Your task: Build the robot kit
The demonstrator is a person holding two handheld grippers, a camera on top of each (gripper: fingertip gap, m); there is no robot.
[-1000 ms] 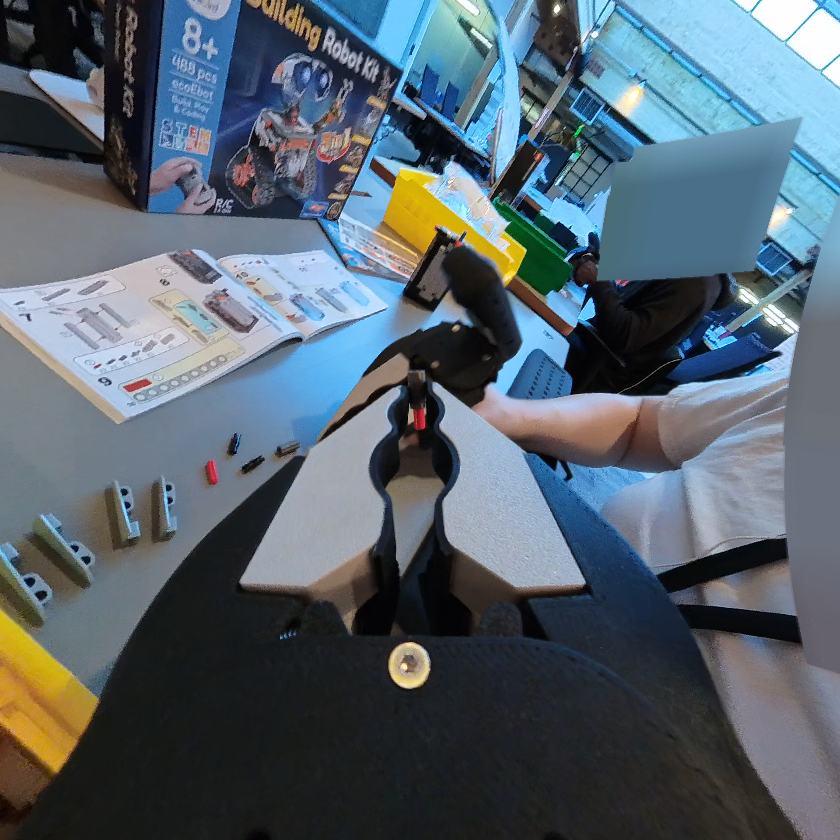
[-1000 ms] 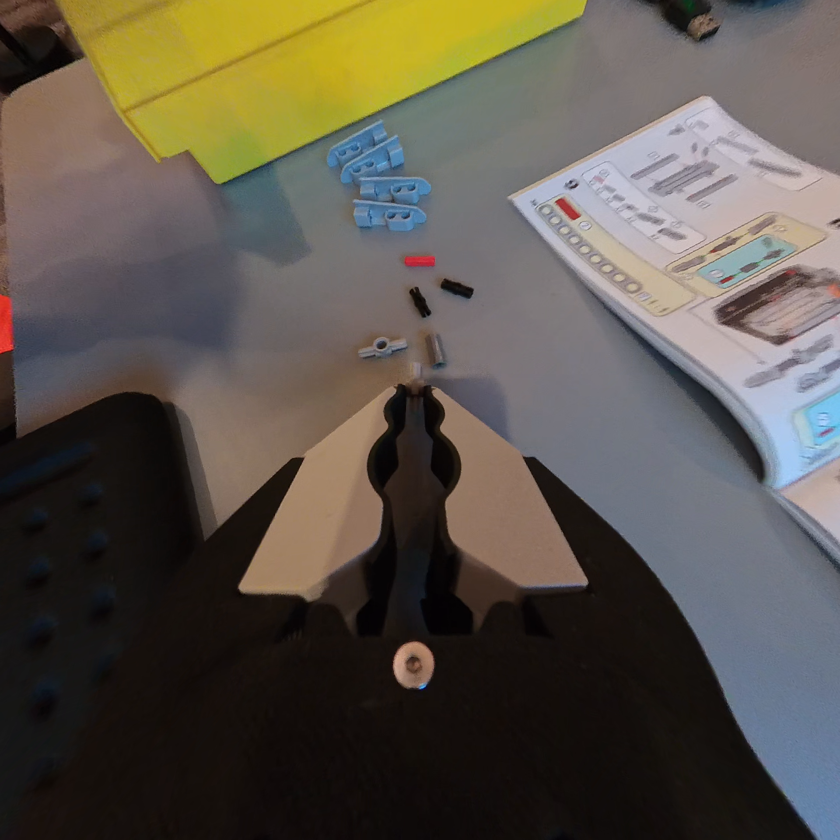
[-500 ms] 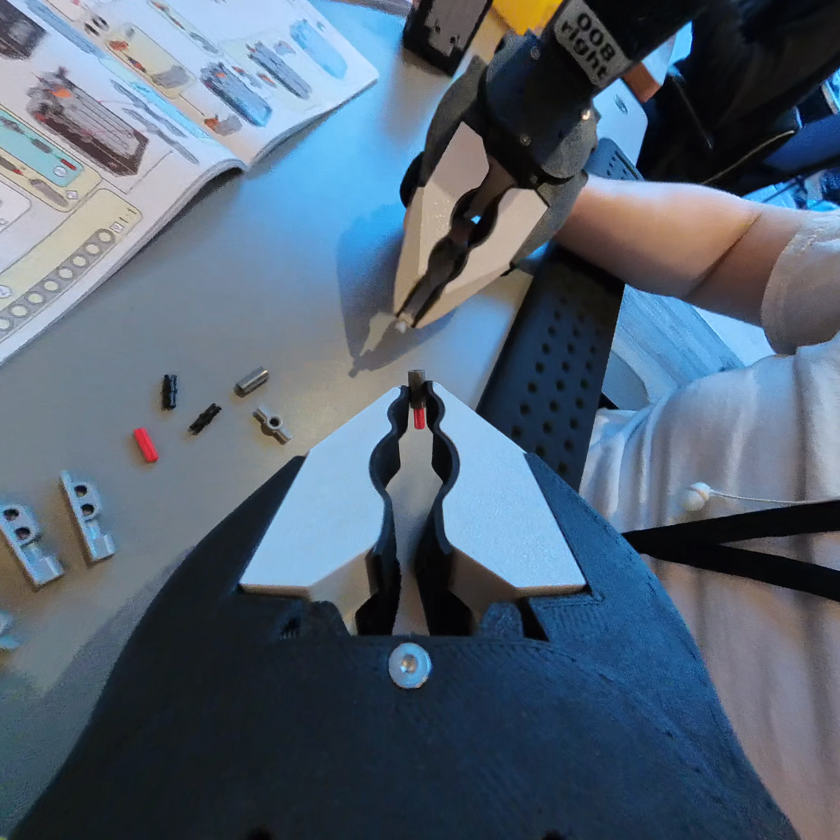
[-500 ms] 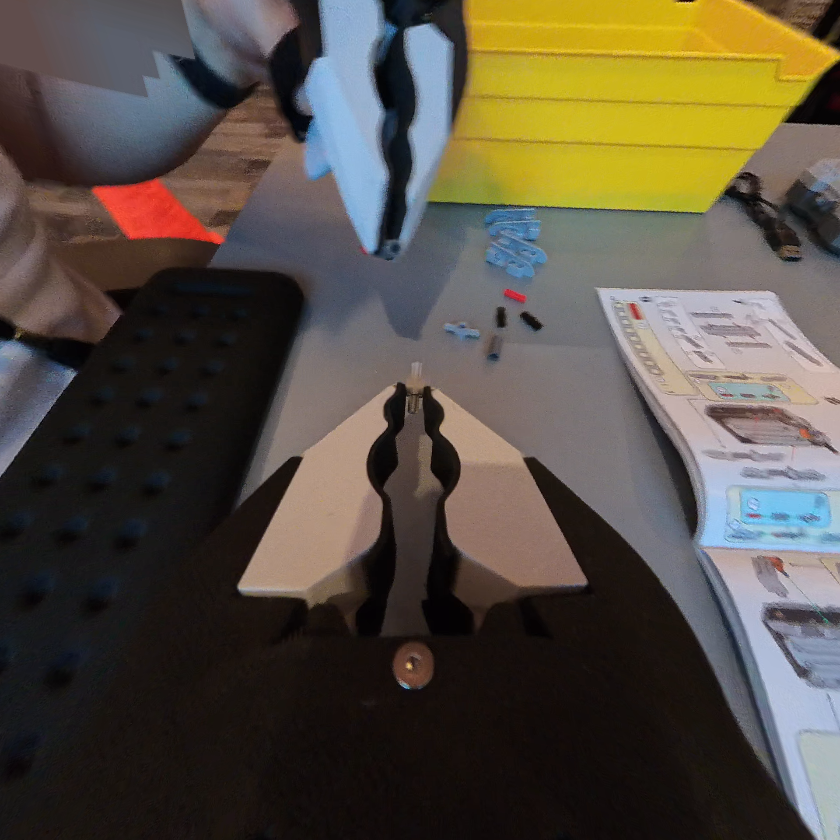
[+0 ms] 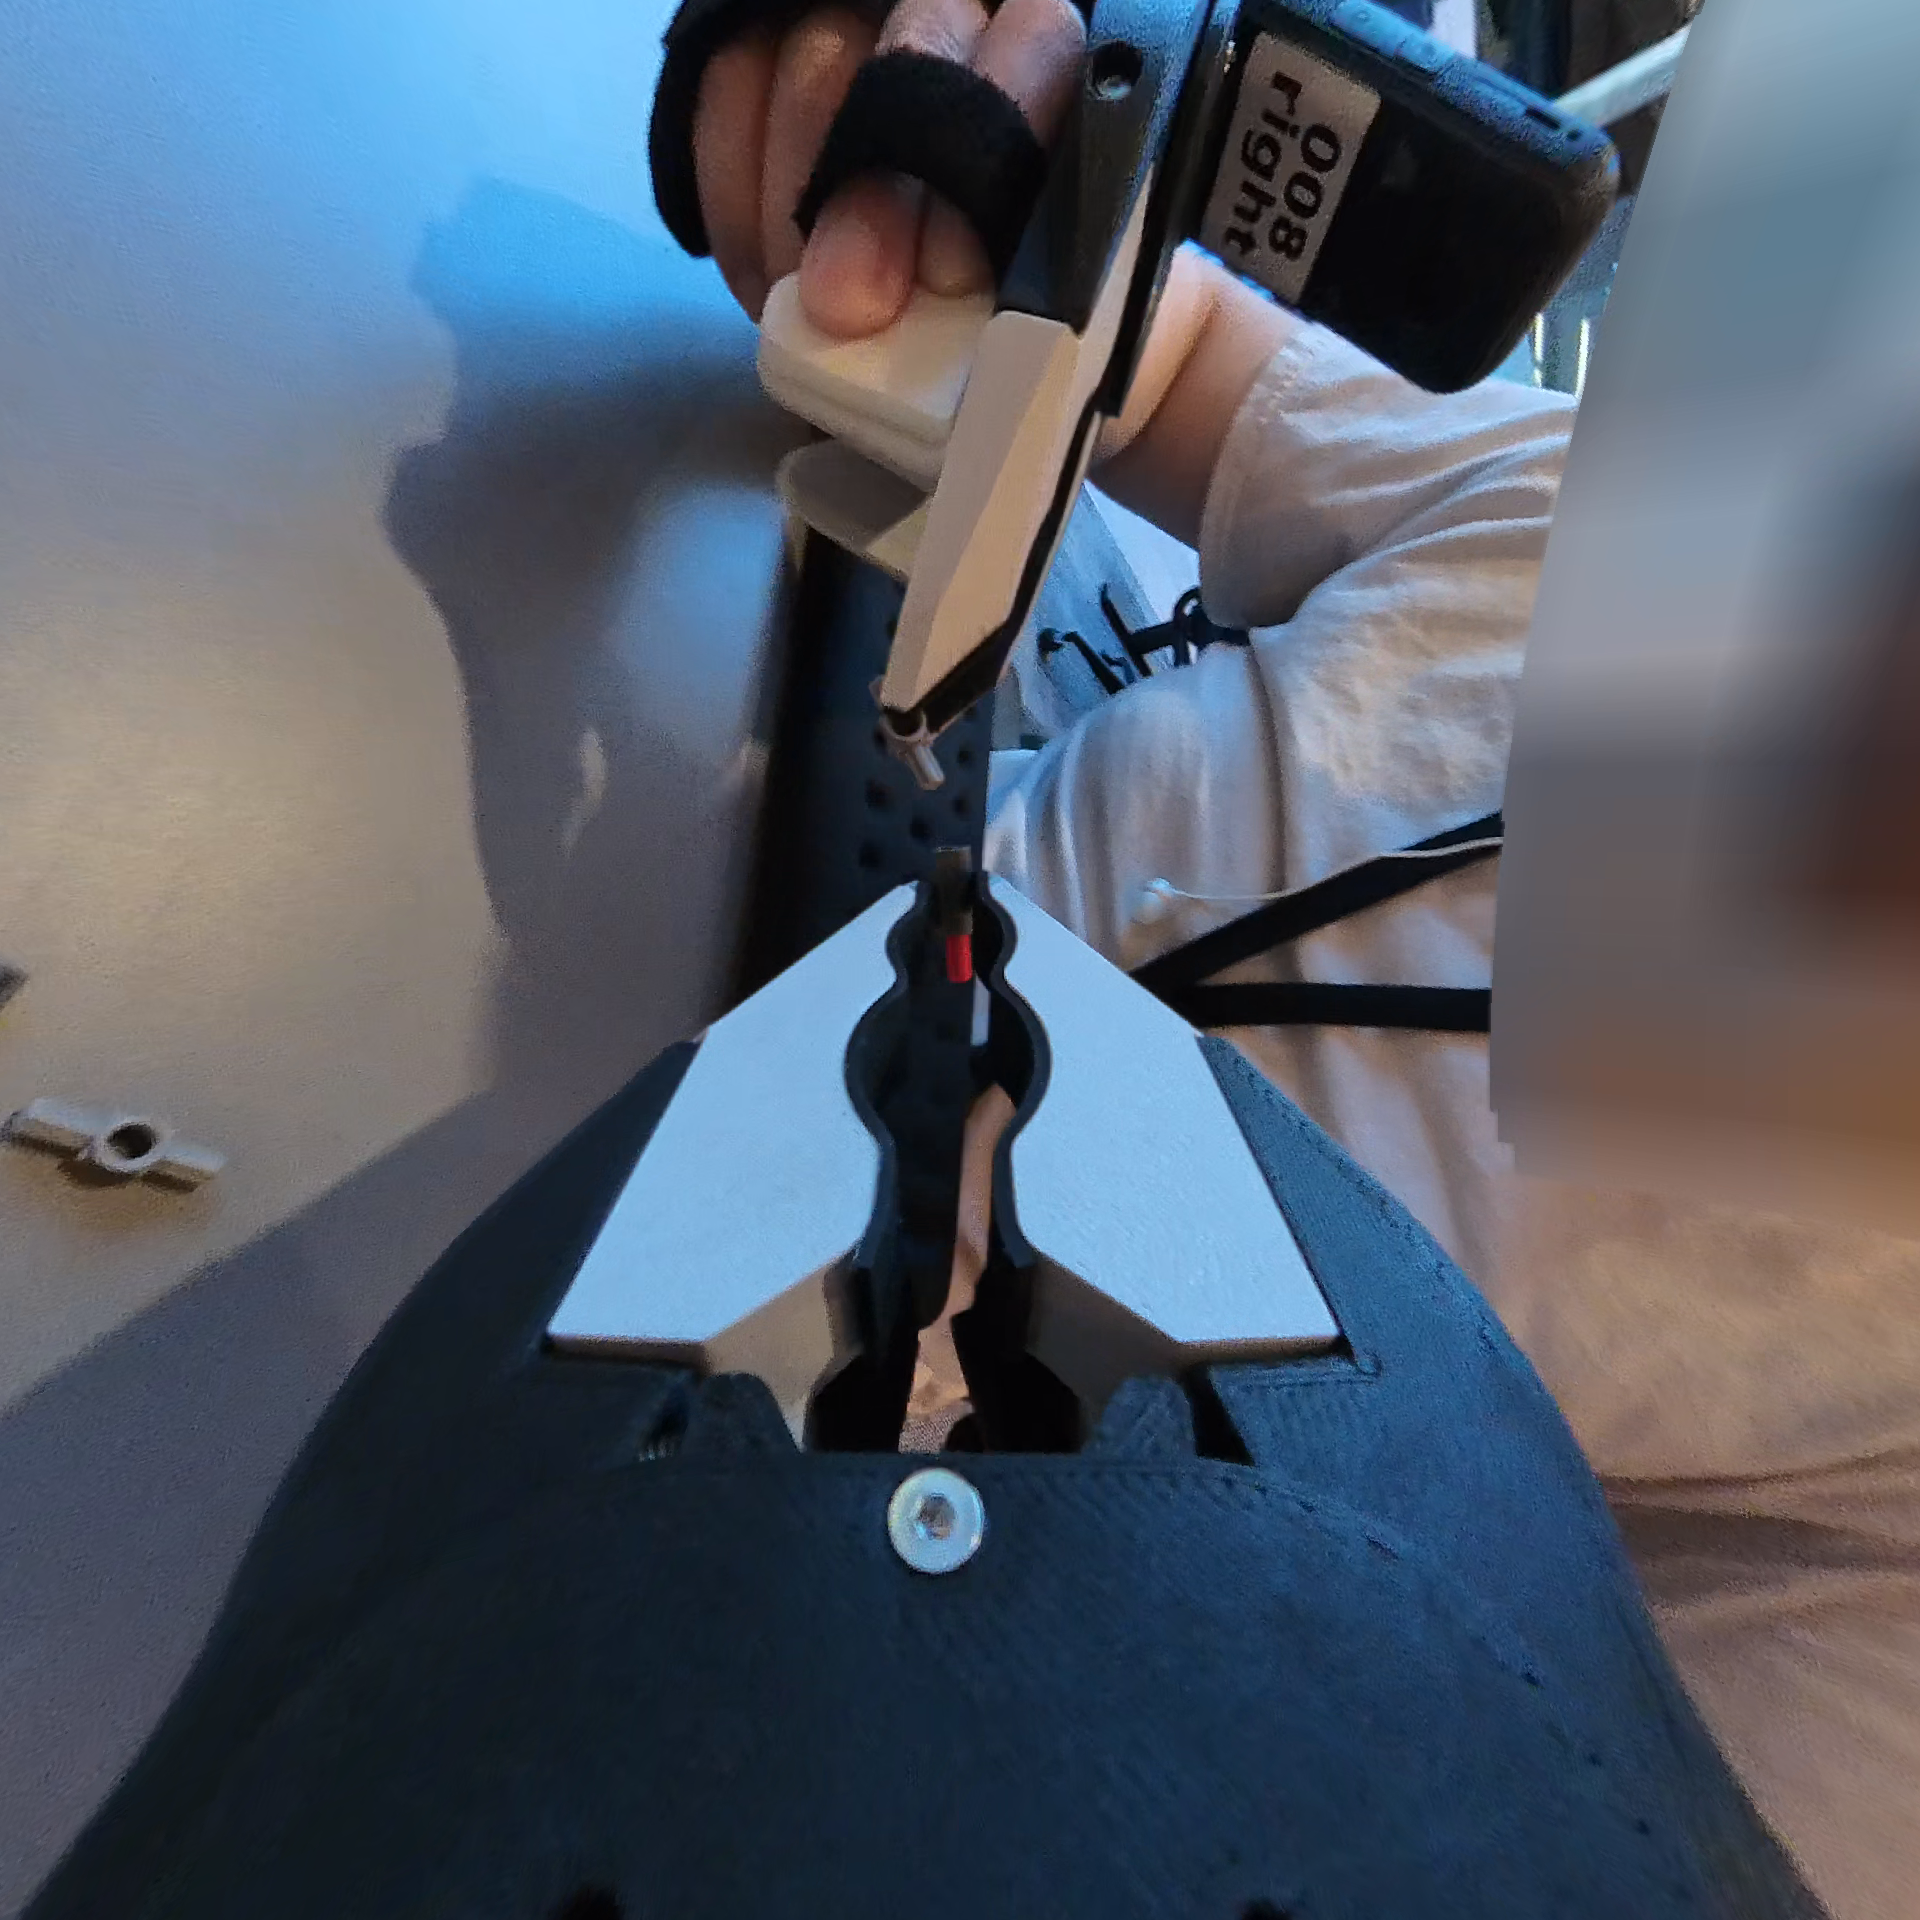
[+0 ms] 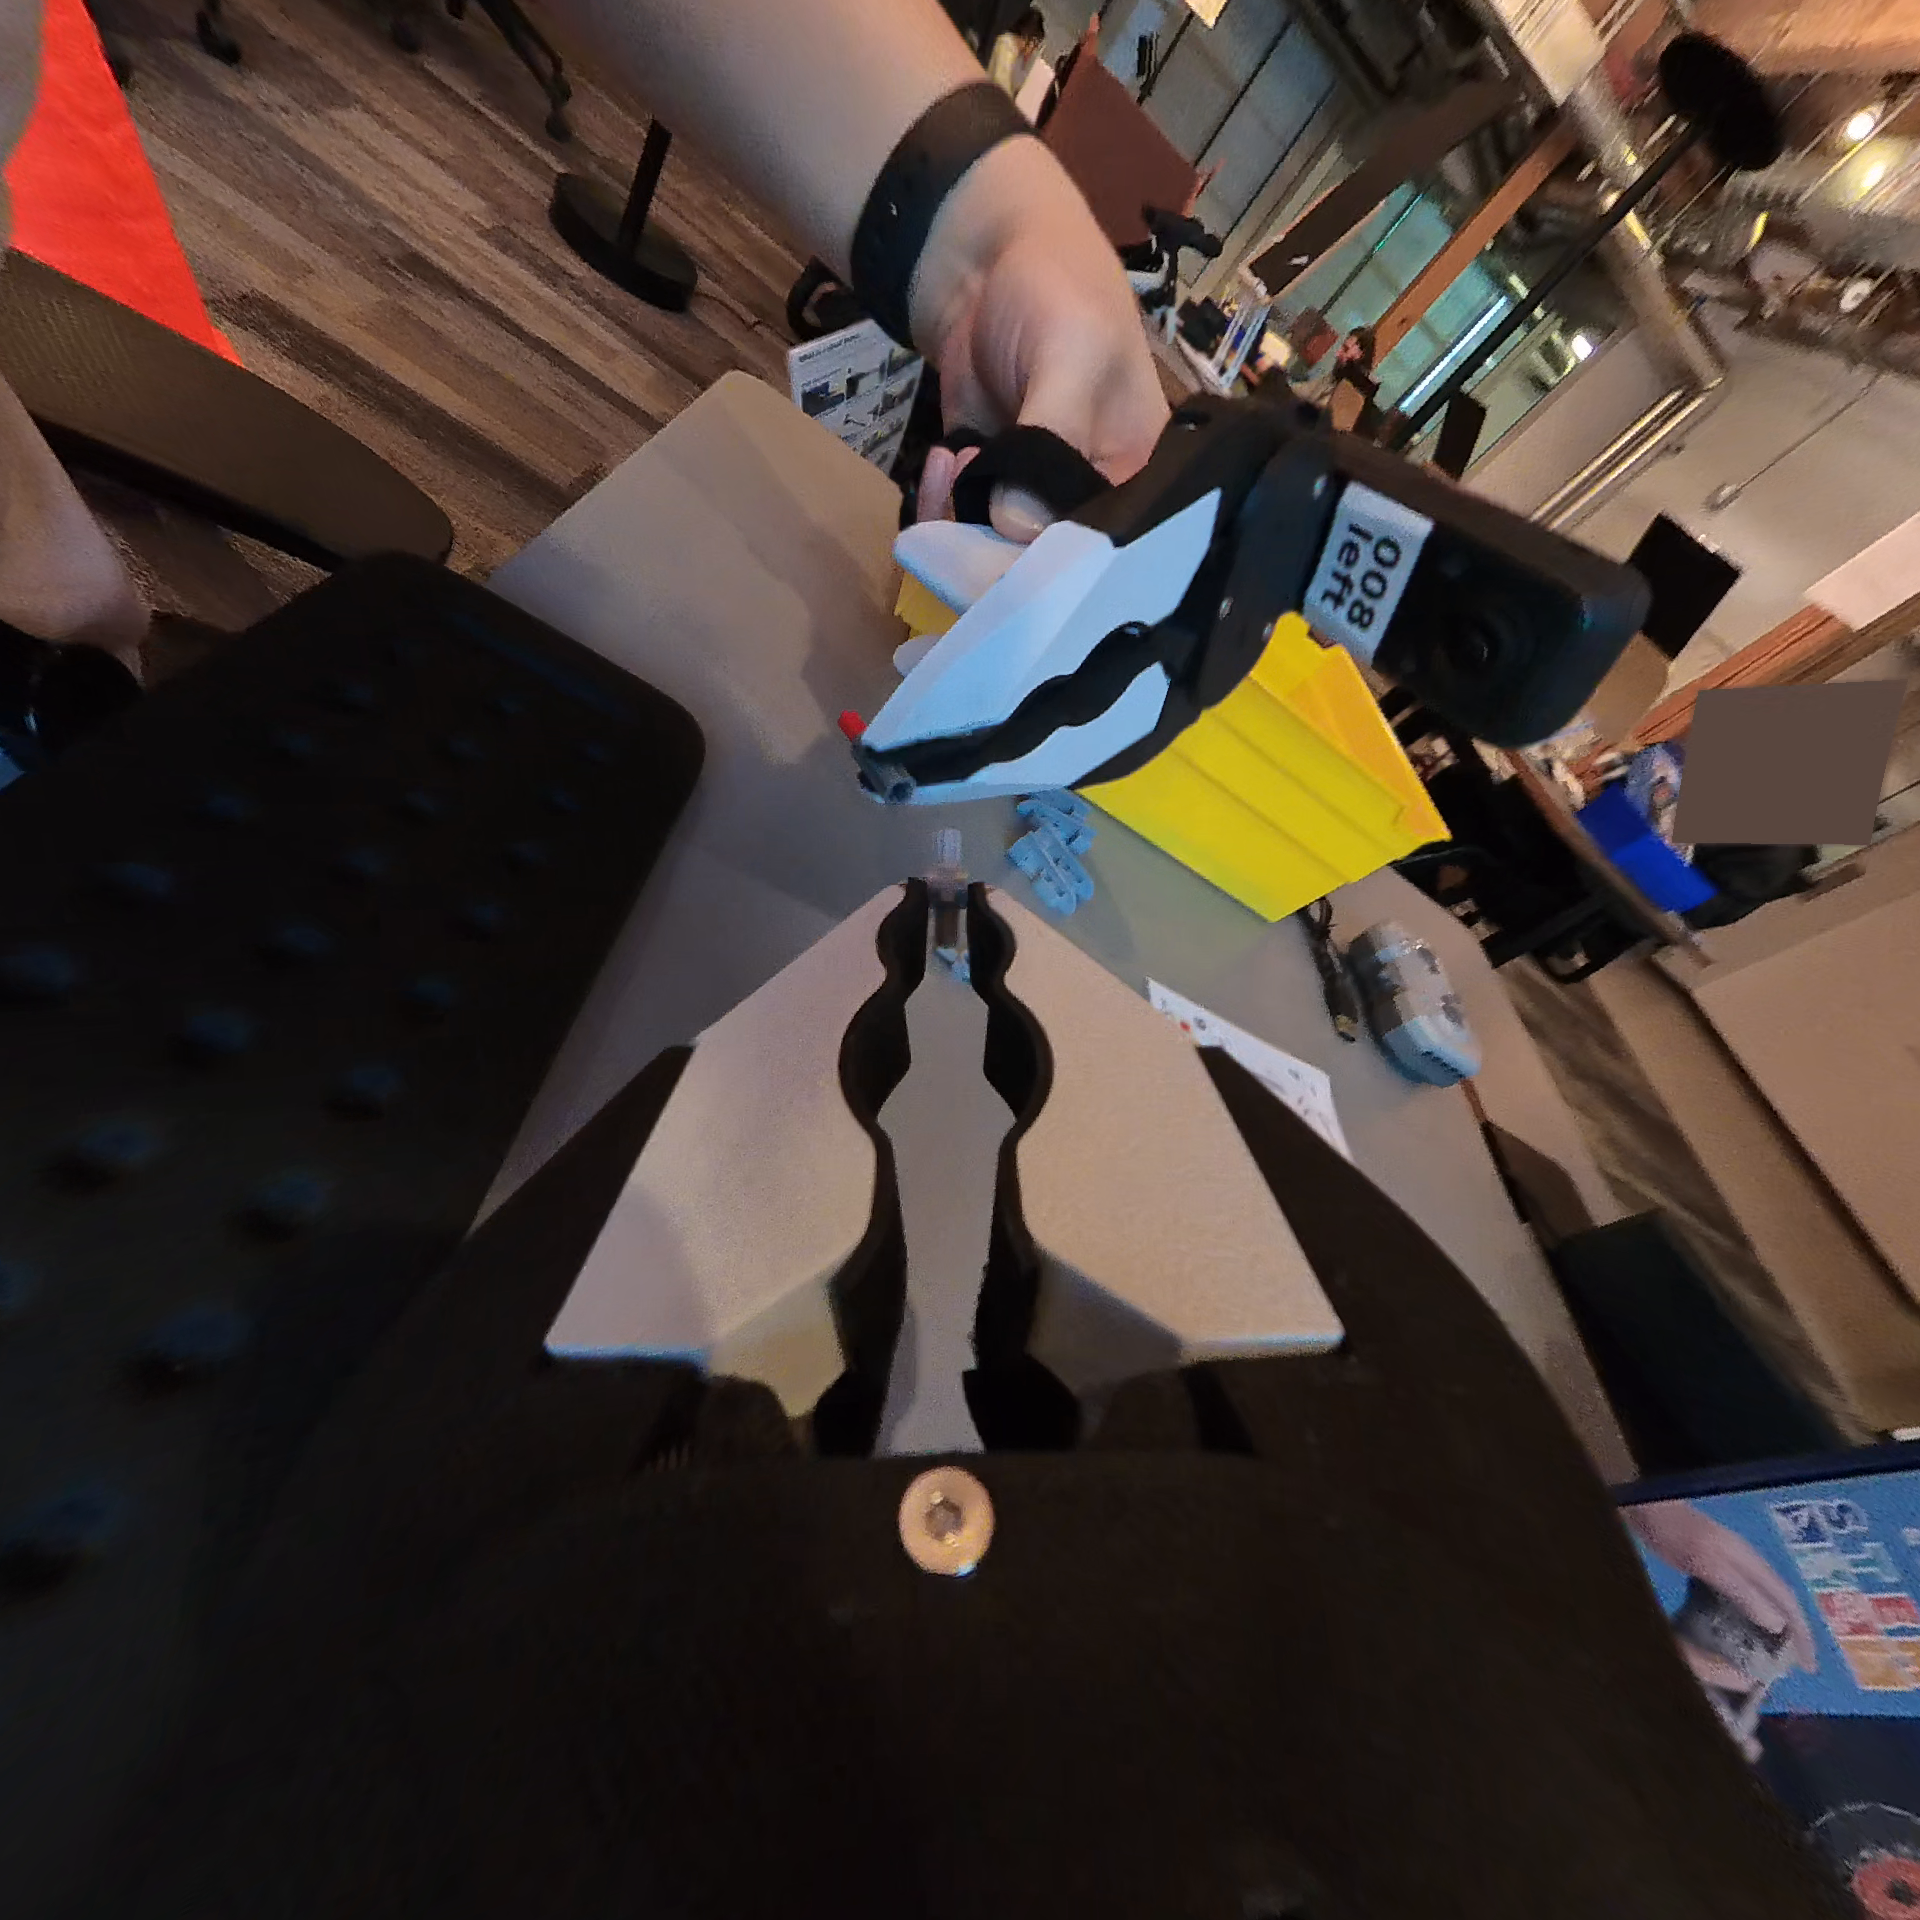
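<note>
My left gripper (image 5: 953, 896) is shut on a small dark sleeve with a red pin (image 5: 957, 954) in it. It also shows in the right wrist view (image 6: 883, 781), held up above the table. My right gripper (image 6: 945, 902) is shut on a small pale grey pin (image 6: 947, 854). In the left wrist view the right gripper (image 5: 902, 722) hangs just above my left tips, its grey pin (image 5: 921, 762) a short gap from the dark sleeve. The two tips face each other, apart.
A grey table (image 5: 260, 623) lies below, with a small grey cross connector (image 5: 114, 1143) at the left. A yellow bin (image 6: 1278, 790), light blue parts (image 6: 1055, 847), a grey motor block (image 6: 1413, 1003) and a black perforated chair back (image 6: 312, 883) show in the right wrist view. My left and right fingertips are right by each other.
Both grippers have lifted off the table and swung toward each other. The tips now sit much closer together, each still holding its small part.
</note>
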